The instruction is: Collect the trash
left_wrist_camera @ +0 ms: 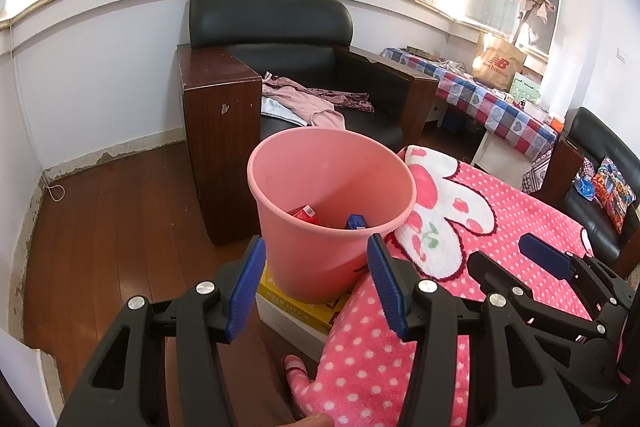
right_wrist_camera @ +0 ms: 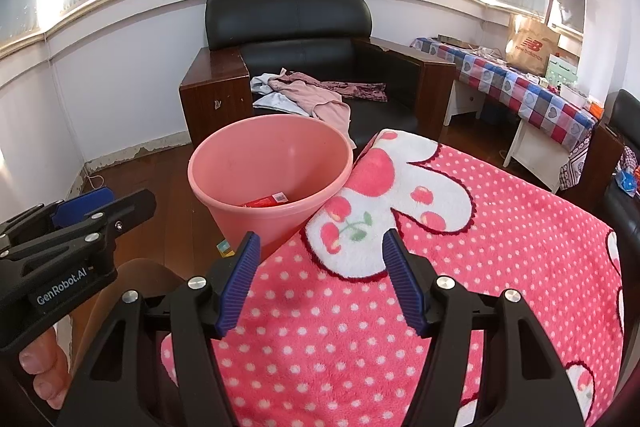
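Pink bin [left_wrist_camera: 332, 211] sits on a yellow box [left_wrist_camera: 298, 301] beside the polka-dot blanket [right_wrist_camera: 460, 267], red wrapper [left_wrist_camera: 306, 215] inside; black armchair [left_wrist_camera: 296, 67] behind. Left gripper [left_wrist_camera: 316, 283] and right gripper [right_wrist_camera: 320, 275] both angle downward, jaws spread, empty.

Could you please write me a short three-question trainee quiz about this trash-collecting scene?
1. True or false: the round pink plastic bin is empty.
2. What lies beside the bin? A) pink polka-dot fleece blanket B) a green rug C) a glass table
3. Complete: both the left hand-held gripper and the right hand-held gripper hold ____.

Key
1. False: a red packet lies inside.
2. A
3. nothing; both are open.
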Demonstrator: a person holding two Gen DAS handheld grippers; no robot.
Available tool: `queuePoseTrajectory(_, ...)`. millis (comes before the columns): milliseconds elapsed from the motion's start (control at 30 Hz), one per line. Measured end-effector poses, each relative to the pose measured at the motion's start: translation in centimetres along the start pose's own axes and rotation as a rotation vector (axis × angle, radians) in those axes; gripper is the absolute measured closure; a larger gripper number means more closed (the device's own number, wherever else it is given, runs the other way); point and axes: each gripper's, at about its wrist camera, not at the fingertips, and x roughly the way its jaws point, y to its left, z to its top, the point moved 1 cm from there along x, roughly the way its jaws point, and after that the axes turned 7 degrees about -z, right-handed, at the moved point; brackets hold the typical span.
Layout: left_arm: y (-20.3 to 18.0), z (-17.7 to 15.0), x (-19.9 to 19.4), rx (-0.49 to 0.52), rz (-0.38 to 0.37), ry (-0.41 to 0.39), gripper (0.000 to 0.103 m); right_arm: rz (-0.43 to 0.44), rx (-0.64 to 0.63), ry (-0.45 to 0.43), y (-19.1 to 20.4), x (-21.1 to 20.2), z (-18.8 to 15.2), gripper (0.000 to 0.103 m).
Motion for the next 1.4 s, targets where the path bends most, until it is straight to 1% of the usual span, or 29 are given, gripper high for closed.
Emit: queuePoseTrajectory(1400,-0.26,-0.39,-0.06,0.005,0.000,0.003,0.052,0.002,0.016,0.011,-0.04,0.48,-0.21,0.039)
